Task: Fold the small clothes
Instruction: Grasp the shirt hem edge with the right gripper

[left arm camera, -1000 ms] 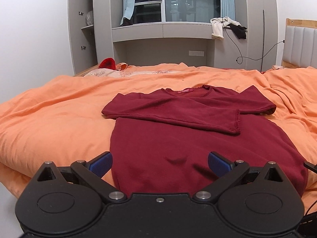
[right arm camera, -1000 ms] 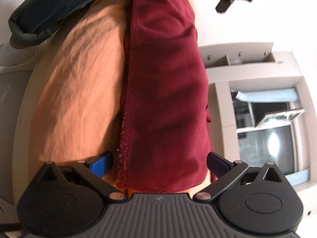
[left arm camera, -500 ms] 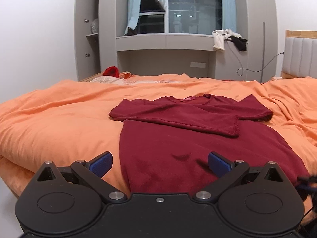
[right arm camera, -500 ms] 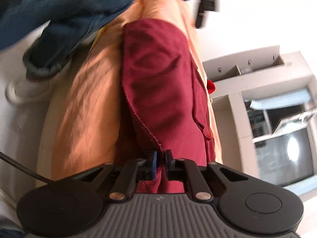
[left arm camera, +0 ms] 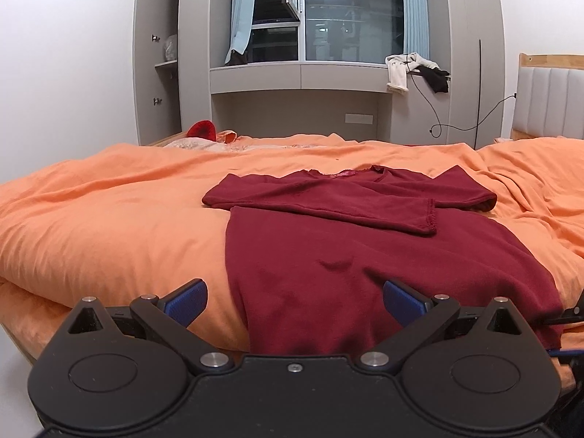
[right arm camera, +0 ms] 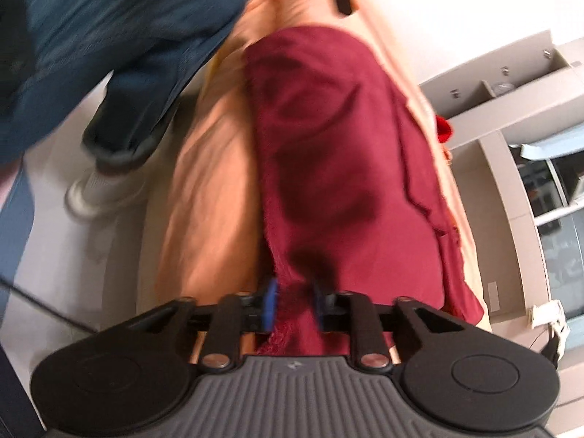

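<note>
A dark red long-sleeved shirt lies flat on the orange bedcover, both sleeves folded across its chest and its hem hanging over the near bed edge. My left gripper is open and empty, low at the bed edge, with its blue pads on either side of the hem's left part. My right gripper is shut on the shirt's hem corner, and the shirt stretches away from it in the tilted, blurred right wrist view.
A grey wardrobe and window unit stands behind the bed, with clothes draped on its ledge. A padded headboard is at the right. The person's jeans leg and white shoe stand on the floor beside the bed.
My right gripper closed on the shirt's hem corner and has tilted with it. My left gripper dropped lower toward the bed edge and stays open.
</note>
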`<state>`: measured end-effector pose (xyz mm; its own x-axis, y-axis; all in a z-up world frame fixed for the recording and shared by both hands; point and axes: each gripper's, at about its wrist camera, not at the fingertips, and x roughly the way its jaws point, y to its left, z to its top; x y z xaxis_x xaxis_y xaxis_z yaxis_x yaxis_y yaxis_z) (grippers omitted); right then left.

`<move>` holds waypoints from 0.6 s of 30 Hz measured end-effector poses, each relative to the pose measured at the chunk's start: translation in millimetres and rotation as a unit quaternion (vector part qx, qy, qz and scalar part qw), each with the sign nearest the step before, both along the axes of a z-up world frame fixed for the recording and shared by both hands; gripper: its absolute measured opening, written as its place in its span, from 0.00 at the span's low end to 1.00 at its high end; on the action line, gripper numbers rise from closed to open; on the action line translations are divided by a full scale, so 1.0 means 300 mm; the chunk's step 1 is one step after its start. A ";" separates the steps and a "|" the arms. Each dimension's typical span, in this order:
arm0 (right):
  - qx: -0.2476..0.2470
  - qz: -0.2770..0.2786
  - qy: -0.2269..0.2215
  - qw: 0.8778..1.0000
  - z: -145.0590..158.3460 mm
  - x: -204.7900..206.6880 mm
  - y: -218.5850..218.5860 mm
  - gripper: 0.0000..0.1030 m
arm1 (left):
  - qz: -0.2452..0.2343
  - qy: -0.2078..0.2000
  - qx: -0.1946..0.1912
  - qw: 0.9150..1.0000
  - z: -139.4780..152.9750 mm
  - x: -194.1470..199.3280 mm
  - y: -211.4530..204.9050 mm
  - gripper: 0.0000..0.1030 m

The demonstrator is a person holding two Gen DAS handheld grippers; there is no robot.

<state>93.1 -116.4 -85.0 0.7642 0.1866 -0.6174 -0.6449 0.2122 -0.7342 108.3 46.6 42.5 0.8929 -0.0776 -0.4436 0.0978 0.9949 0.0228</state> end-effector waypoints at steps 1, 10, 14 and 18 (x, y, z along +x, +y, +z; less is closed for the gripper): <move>-0.018 0.006 -0.007 1.000 -0.020 -0.009 -0.005 0.41 | 0.000 0.001 -0.001 1.000 -0.002 0.001 0.000 0.99; -0.190 0.066 -0.089 0.976 -0.208 -0.065 -0.064 0.54 | -0.005 0.008 -0.001 1.000 -0.013 0.021 -0.022 0.99; -0.244 0.100 -0.173 0.949 -0.275 -0.072 -0.084 0.59 | -0.005 0.010 0.002 1.000 -0.011 0.028 -0.028 0.99; -0.283 0.137 -0.208 0.926 -0.312 -0.078 -0.118 0.66 | -0.002 0.007 0.004 1.000 -0.006 0.028 -0.033 0.99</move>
